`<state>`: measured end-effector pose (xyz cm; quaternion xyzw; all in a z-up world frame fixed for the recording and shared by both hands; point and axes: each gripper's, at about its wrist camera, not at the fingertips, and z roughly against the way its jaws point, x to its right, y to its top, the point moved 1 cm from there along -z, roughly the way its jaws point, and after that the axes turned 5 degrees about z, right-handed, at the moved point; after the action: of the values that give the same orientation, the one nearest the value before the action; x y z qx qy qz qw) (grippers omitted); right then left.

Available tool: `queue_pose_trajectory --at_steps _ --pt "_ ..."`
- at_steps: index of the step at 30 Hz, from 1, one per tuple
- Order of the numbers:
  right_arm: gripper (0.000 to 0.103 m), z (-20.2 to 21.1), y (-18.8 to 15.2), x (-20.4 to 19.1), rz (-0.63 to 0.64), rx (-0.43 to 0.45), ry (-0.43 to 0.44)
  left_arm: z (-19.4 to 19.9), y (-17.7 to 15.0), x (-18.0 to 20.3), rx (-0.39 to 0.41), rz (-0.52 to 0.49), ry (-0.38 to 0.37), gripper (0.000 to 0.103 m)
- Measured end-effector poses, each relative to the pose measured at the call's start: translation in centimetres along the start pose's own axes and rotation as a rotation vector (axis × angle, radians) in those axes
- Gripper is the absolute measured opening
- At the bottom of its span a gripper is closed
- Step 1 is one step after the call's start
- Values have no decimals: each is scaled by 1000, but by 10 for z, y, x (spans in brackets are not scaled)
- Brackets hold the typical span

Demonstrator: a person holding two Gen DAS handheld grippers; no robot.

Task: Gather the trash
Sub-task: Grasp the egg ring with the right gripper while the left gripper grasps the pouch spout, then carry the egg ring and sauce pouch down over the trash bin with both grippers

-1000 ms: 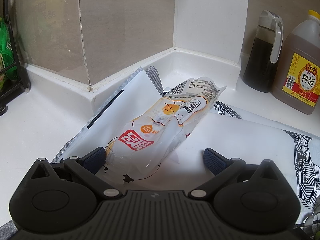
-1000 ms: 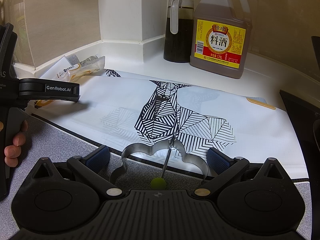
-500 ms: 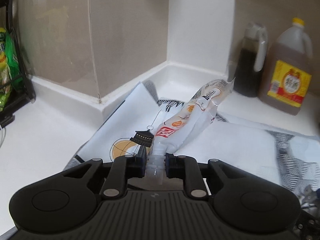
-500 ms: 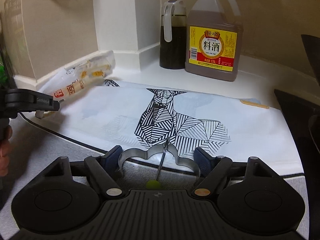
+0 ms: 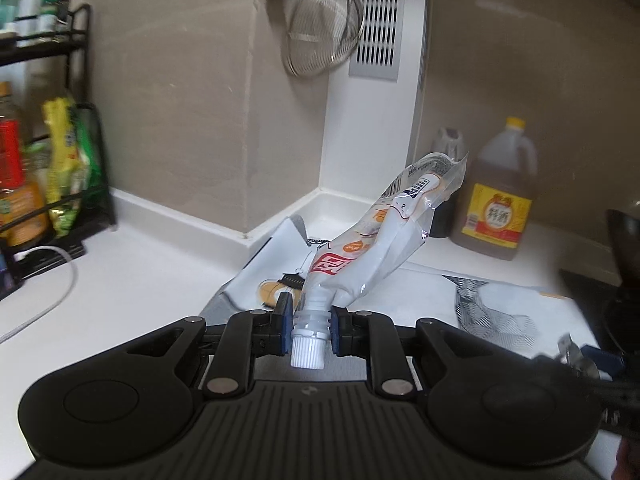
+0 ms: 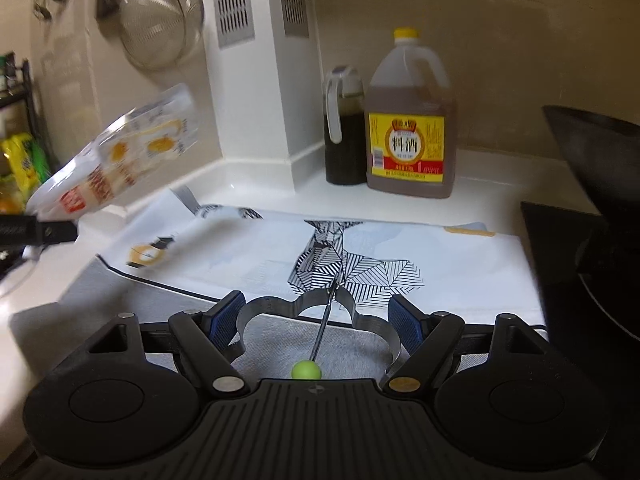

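Observation:
My left gripper [image 5: 308, 322] is shut on the white spout neck of an empty clear drink pouch [image 5: 384, 236] with red and orange print. The pouch sticks up and away, lifted off the counter. It also shows blurred at the left of the right wrist view [image 6: 120, 160], above the left gripper's finger [image 6: 48, 232]. My right gripper [image 6: 314, 318] is closed around a metal egg-ring mould [image 6: 316, 312] with a green-knobbed handle [image 6: 306, 370], held above the mat's near edge.
A white mat with a geometric deer print [image 6: 344, 264] lies on the white counter. A cooking-wine jug [image 6: 410, 132] and a dark sauce bottle [image 6: 344, 132] stand at the back. A black wok [image 6: 596, 152] sits right. A strainer [image 5: 320, 36] hangs on the wall; a spice rack [image 5: 44, 160] is left.
My left gripper closed on the pouch's spout and lifted it up off the mat. My right gripper narrowed onto the metal mould and rose with it.

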<state>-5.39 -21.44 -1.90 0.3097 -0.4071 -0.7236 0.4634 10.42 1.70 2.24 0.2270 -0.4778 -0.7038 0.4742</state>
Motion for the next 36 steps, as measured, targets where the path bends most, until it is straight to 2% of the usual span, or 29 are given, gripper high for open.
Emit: queue_pose_trajectory --at_steps 8,12,19,24,28,36 --pt "80 75 -14 -17 34 79 90 100 -37 -23 39 5 20 20" --pt "80 113 -26 -28 60 106 151 143 -62 -37 31 17 38 20" --pt "80 164 -57 -50 138 85 288 203 -107 -55 5 42 73 20" --pt "80 184 -85 -57 189 51 346 228 -138 -62 -26 79 99 20" --pt "80 185 -114 -61 252 12 351 235 -161 -63 -70 115 102 20" --pt "80 179 -155 -71 301 -107 363 239 -197 -58 -120 56 142 20"
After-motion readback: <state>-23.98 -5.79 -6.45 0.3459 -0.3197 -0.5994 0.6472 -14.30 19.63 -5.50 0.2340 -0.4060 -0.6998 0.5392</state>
